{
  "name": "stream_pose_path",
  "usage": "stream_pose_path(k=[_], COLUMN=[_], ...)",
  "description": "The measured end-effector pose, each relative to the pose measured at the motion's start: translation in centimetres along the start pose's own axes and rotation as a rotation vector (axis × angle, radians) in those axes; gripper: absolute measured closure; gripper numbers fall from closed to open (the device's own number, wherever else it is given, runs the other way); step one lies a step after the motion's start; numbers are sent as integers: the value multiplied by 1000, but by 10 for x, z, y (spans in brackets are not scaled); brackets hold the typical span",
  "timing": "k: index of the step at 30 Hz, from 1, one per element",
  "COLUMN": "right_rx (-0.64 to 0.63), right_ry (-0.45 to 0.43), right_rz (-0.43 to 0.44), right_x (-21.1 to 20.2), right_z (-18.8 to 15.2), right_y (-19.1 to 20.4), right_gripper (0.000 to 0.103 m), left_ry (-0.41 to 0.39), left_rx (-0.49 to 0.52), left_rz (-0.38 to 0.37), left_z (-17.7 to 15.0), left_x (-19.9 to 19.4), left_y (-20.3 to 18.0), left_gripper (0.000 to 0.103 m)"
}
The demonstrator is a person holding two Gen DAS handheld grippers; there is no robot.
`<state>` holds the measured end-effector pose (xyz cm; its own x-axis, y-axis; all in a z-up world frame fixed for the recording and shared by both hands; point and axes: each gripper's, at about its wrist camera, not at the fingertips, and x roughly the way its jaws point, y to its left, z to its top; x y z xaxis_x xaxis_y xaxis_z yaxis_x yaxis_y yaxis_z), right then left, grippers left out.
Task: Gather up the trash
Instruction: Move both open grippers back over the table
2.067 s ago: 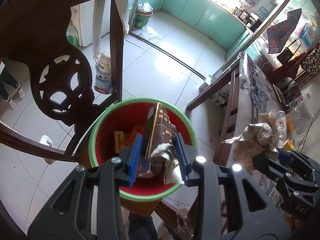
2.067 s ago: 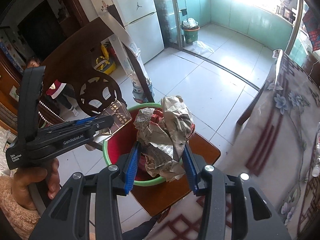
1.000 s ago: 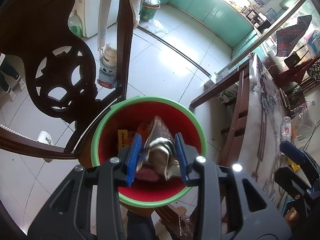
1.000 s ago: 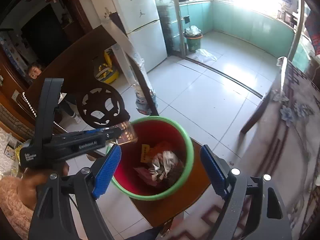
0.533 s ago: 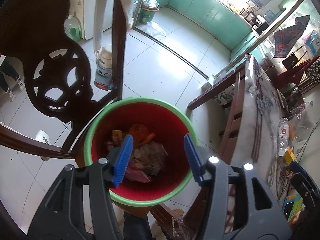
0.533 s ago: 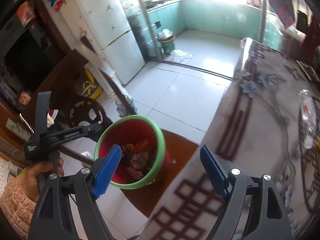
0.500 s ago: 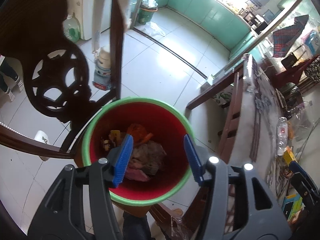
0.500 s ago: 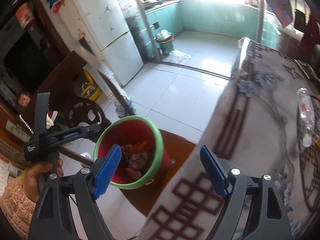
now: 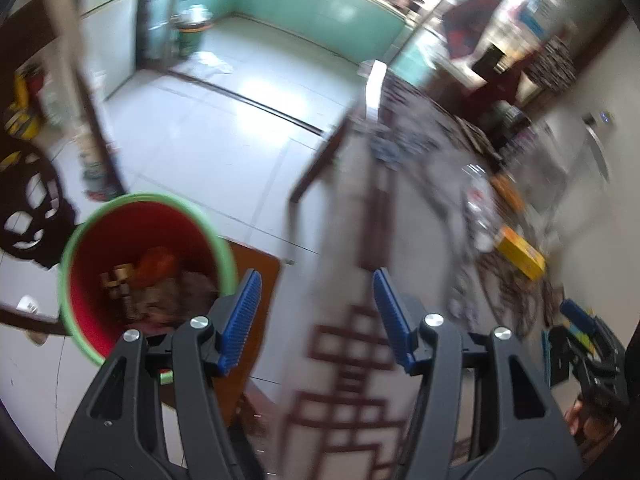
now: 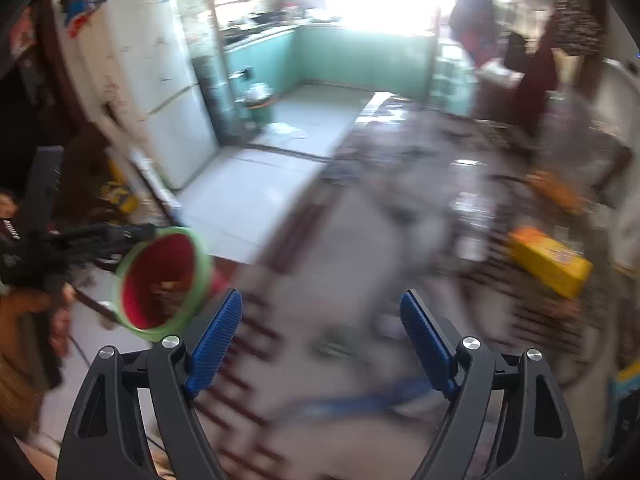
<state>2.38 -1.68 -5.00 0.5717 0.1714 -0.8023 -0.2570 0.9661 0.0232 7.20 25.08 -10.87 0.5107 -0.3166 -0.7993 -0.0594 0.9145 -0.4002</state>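
Observation:
Both views are blurred by motion. A red bin with a green rim (image 9: 76, 236) stands on a wooden chair seat (image 9: 256, 272) at the lower left of the left wrist view, with crumpled paper and wrappers (image 9: 160, 280) inside. My left gripper (image 9: 314, 312) hangs over the table's edge, right of the bin; its jaws are opening and nothing is between them. My right gripper (image 10: 320, 332) is open and empty above the patterned tablecloth (image 10: 360, 240). The bin (image 10: 132, 264) shows at its left. A yellow box (image 10: 548, 260) and a plastic bottle (image 9: 476, 208) lie on the table.
A carved dark chair back (image 9: 32, 208) rises behind the bin. A white fridge (image 10: 152, 92) and a green floor bin (image 10: 260, 108) stand near the kitchen doorway. A hand (image 10: 60, 320) holds the left gripper's handle. More clutter lies at the table's far right.
Both grippers swung right, away from the bin and over the table. The left jaws widened and dropped the crumpled wrapper into the bin. The right jaws stayed wide.

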Motion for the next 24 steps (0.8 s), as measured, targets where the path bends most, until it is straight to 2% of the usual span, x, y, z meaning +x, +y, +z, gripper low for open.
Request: stream_pose_path(k=[1, 6, 11, 13, 17, 19, 24], right_rx=[24, 141, 180, 203, 240, 234, 187], right_ry=[-1, -8, 13, 17, 82, 130, 217], right_rz=[-45, -148, -183, -181, -136, -69, 7], right_x=[-7, -30, -33, -27, 20, 51, 102], right_z=[-7, -28, -35, -37, -40, -40, -42], right_y=[-22, -118, -209, -241, -298, -313, -326], right_gripper=[24, 24, 24, 24, 24, 24, 25], left_ry=[6, 46, 46, 56, 49, 57, 82], left_rx=[17, 110, 133, 134, 122, 103, 77], left_rz=[-11, -67, -84, -99, -107, -121, -134], left_z=[-2, -17, -33, -38, -48, -52, -55], left_x=[3, 23, 35, 43, 56, 64, 84], left_y=[-11, -82, -143, -169, -216, -236, -280], left_gripper=[47, 47, 45, 45, 44, 42, 41])
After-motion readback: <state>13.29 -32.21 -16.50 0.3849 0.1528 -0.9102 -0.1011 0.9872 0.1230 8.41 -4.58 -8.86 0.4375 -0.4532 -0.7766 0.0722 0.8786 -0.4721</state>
